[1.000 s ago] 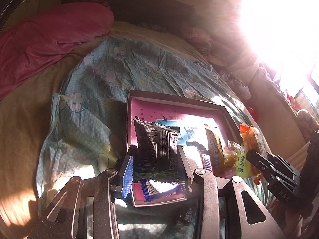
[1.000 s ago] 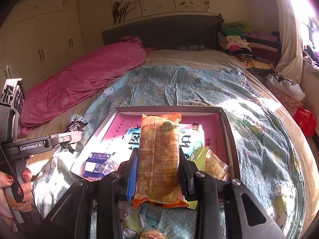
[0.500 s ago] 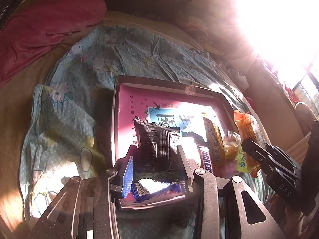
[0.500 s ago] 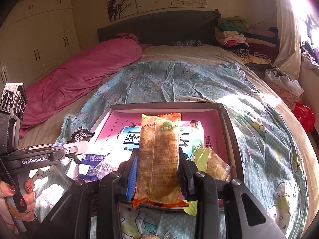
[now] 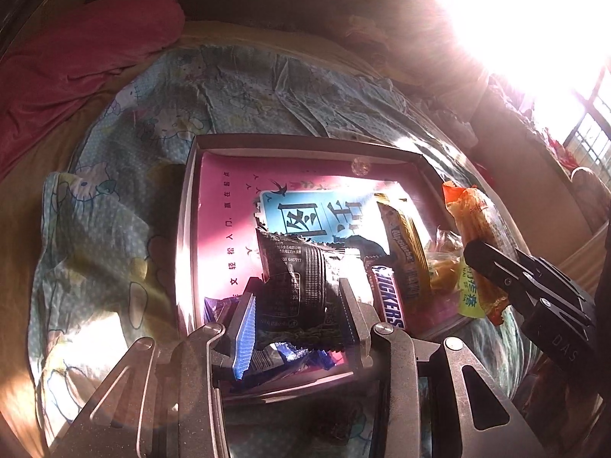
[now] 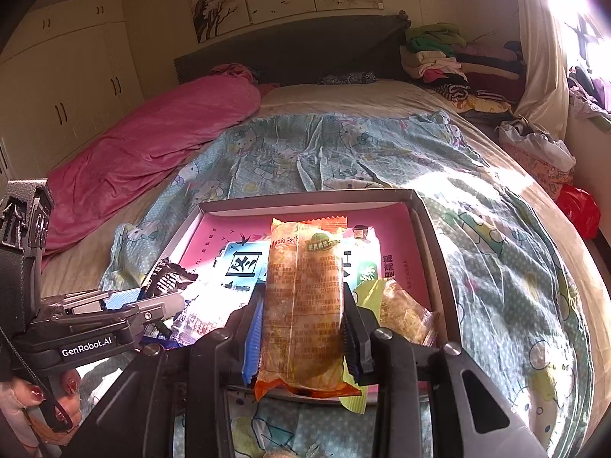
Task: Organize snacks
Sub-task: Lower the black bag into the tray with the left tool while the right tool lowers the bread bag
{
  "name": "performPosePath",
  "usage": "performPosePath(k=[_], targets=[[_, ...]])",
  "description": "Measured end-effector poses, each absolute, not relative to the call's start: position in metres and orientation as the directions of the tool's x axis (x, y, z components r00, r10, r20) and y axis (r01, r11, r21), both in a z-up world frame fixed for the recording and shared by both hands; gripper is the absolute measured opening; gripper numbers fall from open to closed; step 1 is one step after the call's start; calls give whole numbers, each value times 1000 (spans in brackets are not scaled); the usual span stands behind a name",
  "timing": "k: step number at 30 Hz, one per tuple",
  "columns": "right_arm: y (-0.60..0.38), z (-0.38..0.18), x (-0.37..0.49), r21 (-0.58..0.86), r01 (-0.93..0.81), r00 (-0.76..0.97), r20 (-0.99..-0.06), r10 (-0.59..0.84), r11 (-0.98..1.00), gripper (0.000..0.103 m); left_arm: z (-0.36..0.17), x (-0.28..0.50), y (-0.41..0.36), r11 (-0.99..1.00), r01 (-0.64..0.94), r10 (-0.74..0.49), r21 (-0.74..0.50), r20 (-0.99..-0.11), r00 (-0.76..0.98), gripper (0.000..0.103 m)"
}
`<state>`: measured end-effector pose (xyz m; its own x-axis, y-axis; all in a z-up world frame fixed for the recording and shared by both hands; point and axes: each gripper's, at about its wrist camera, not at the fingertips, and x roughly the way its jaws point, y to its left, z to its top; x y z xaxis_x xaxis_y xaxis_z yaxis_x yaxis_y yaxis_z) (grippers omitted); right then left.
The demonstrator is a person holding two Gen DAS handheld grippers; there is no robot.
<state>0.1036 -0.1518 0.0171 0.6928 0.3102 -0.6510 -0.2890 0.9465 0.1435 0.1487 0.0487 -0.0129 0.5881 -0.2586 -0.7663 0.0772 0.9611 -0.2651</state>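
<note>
A shallow cardboard box (image 5: pixel 305 141) with a pink lining lies on the bed; it also shows in the right wrist view (image 6: pixel 305 200). My left gripper (image 5: pixel 296 305) is shut on a black snack packet (image 5: pixel 301 278) over the box's near left part. My right gripper (image 6: pixel 301 313) is shut on an orange bread packet (image 6: pixel 303 297) above the box's near edge; that packet also shows in the left wrist view (image 5: pixel 477 229). A Snickers bar (image 5: pixel 387 294), a yellow-brown bar (image 5: pixel 404 252) and purple wrappers (image 5: pixel 290 358) lie in the box.
A Hello Kitty sheet (image 6: pixel 343 149) covers the bed. A pink duvet (image 6: pixel 145 149) lies at the left, folded clothes (image 6: pixel 450 61) at the back right. A yellow-green packet (image 6: pixel 397 309) lies in the box's right part. Strong sunlight washes out the window side (image 5: pixel 527 19).
Both grippers have moved forward over the box with their packets still held. The box looks larger and nearer in both views.
</note>
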Motion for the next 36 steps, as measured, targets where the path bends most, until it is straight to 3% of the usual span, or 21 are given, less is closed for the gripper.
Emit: performPosePath(k=[36], targets=[[-145,-12,123,112,-272,646,-715,267,956,36,-19,142,31,975,76,-214,-208,-798,563,39]])
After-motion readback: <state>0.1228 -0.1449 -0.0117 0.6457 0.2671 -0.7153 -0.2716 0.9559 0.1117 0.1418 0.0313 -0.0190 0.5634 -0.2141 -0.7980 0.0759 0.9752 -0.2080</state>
